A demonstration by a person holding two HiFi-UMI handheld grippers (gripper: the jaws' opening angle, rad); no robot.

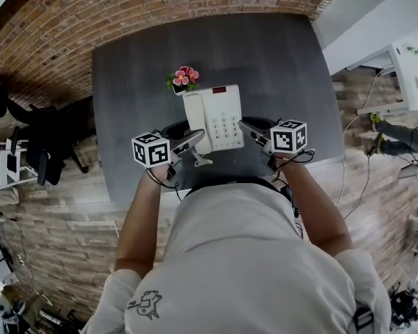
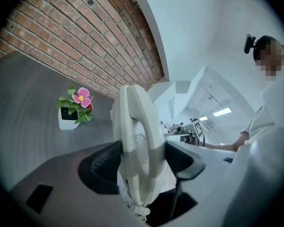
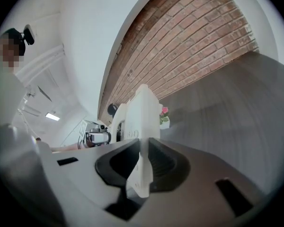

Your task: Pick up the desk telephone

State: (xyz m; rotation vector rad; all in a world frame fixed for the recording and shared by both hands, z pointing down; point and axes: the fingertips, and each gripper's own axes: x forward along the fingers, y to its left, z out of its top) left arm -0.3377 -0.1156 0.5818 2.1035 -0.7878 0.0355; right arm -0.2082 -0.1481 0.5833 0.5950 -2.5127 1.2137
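A cream desk telephone (image 1: 219,120) with a keypad and a handset on its left side hangs above the grey table (image 1: 279,68), held from both sides. My left gripper (image 1: 188,143) is shut on the handset side of the telephone (image 2: 137,145); its coiled cord (image 2: 135,208) dangles below. On the opposite side my right gripper (image 1: 251,132) is shut on the thin right edge of the telephone (image 3: 143,141). In the right gripper view the left gripper (image 3: 100,137) shows beyond the phone.
A small white pot with pink flowers (image 1: 182,79) stands on the table just behind the telephone. A red brick wall (image 1: 160,5) runs behind the table. White desks with equipment (image 1: 404,75) stand at the right, black chairs (image 1: 35,138) at the left.
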